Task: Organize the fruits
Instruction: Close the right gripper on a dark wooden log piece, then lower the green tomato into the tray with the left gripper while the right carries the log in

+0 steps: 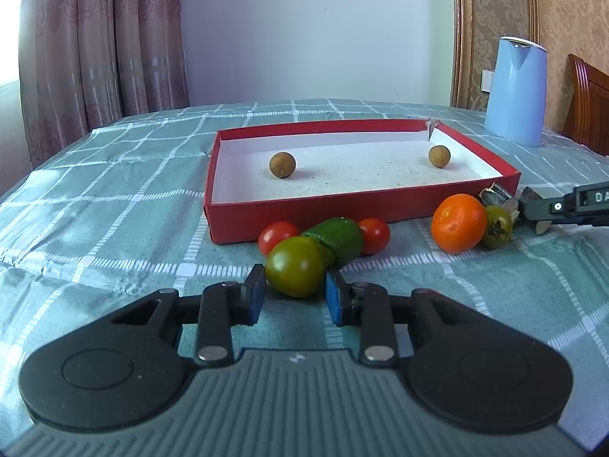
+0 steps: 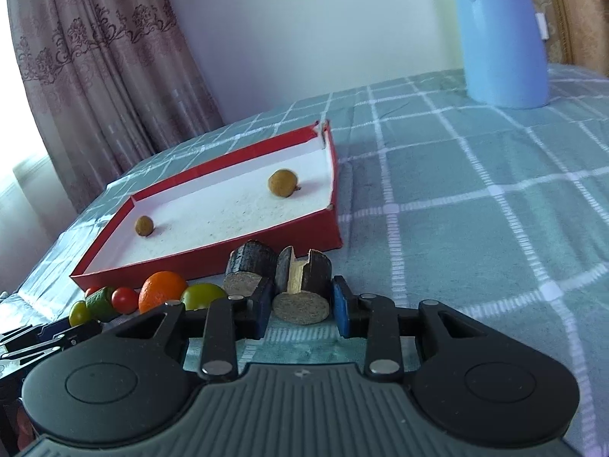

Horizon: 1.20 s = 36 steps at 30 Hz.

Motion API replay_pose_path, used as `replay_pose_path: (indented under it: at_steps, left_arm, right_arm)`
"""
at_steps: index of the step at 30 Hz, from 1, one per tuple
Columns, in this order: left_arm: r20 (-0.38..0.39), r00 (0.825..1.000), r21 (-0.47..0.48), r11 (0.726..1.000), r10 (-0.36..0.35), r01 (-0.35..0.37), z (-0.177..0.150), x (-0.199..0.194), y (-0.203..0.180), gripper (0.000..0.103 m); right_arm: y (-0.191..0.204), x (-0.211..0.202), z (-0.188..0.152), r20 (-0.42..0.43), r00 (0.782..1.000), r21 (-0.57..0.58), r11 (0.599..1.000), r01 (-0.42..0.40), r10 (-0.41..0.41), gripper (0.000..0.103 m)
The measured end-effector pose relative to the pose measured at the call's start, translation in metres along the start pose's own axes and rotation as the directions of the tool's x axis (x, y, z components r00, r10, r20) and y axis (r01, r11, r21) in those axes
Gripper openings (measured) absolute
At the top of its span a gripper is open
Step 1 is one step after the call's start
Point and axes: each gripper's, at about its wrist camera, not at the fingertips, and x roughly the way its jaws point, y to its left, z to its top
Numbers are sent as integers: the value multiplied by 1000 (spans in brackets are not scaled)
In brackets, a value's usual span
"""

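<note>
Left gripper (image 1: pixel 295 291) sits low centre in my left wrist view, blue pads (image 1: pixel 335 301) spread to a medium gap around the green-brown tomato (image 1: pixel 297 266); the tomato sits between the fingertips, but I can't tell if the pads actually touch it. Just behind it, centre frame, a green lime-like fruit (image 1: pixel 337 240) touches it, with one red cherry tomato (image 1: pixel 276 236) to its left and another (image 1: pixel 375 235) to its right. Right of centre, a mandarin (image 1: pixel 458 222) rests beside a small green tomato (image 1: pixel 496 226). All of these lie on the teal checked tablecloth (image 1: pixel 114 228), just in front of the red box (image 1: pixel 304 213). In my right wrist view the right gripper (image 2: pixel 302 310) is low centre, jaws at a medium gap straddling a dark cut sugarcane piece (image 2: pixel 302 285) that has a pale split; contact is unclear there too. A second cane piece (image 2: pixel 247 266) stands just left of it, touching the left finger. Both sit against the near wall of the box. That gripper also shows at the right edge of the left view. Mid-frame, the box's white floor holds two brown longans: one left (image 1: pixel 282 165), one near the far right corner (image 1: pixel 439 156), well apart. Further back, upper right, a pale blue kettle (image 1: pixel 515 91) stands on the cloth. Patterned curtain (image 1: pixel 102 38) fills the upper left, with a wooden chair back (image 1: pixel 588 106) at the far right edge.
</note>
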Motion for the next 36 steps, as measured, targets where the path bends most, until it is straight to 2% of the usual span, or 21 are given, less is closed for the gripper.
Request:
replay_pose_path:
  at_steps: [8, 17, 25, 30, 36]
  left_arm:
    - [33, 999, -10, 999, -31, 31, -3, -6, 5, 29]
    - [61, 998, -23, 999, -26, 28, -3, -17, 8, 29]
    - [118, 993, -5, 1000, -27, 28, 27, -27, 11, 29]
    - [145, 989, -6, 1000, -21, 22, 57, -9, 6, 29]
    - [65, 998, -3, 1000, -16, 16, 74, 39, -6, 29]
  right_arm:
    - [9, -30, 7, 91, 996, -37, 999, -11, 15, 32]
    - [19, -30, 11, 109, 994, -80, 997, 0, 9, 32]
    - [34, -18, 27, 129, 992, -129, 991, 13, 3, 32]
    - [47, 3, 42, 141, 990, -168, 985, 37, -13, 32]
    - [55, 43, 52, 96, 993, -205, 975, 91, -72, 32]
